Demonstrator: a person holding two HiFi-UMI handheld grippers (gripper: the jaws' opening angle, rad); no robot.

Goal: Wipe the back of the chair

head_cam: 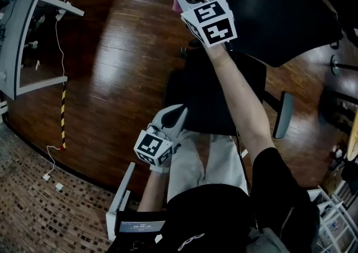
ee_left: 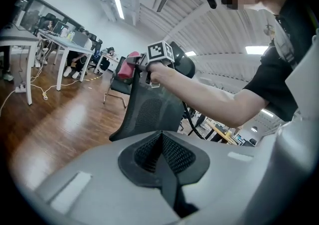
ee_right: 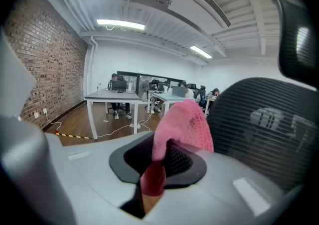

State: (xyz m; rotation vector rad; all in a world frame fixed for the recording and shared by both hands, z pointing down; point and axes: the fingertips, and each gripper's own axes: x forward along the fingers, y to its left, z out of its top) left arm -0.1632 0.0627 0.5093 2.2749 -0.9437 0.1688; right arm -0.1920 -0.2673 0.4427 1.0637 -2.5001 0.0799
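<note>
**Pink cloth raised at the top of the chair back**

The black mesh back (ee_right: 269, 124) of the chair (head_cam: 210, 92) is standing right in front of me, and I am holding a pink cloth (ee_right: 182, 119) up beside its upper part, just under the headrest (ee_right: 299, 40). My right gripper (ee_right: 159, 157) is clamping the cloth's lower end between its jaws, while the rest of the cloth is bunching up above them. From the right gripper view the cloth is sitting just left of the mesh; I cannot tell whether it is touching the mesh. My right arm is reaching out across the chair to get there.

My left gripper (ee_left: 162, 142) is hanging low at the chair's near left edge, apart from it, and is pointing up at the side of the back. Its jaws are pressed together with nothing between them.

Around the chair a dark wooden floor (head_cam: 123, 50) is spreading out. Left of the chair, a strip of yellow and black tape (head_cam: 62, 117) is lying on the boards. Beyond the chair white tabletops (ee_right: 112, 98) are standing with people sitting at them, and a brick wall (ee_right: 50, 64) is running along the room's left side.
</note>
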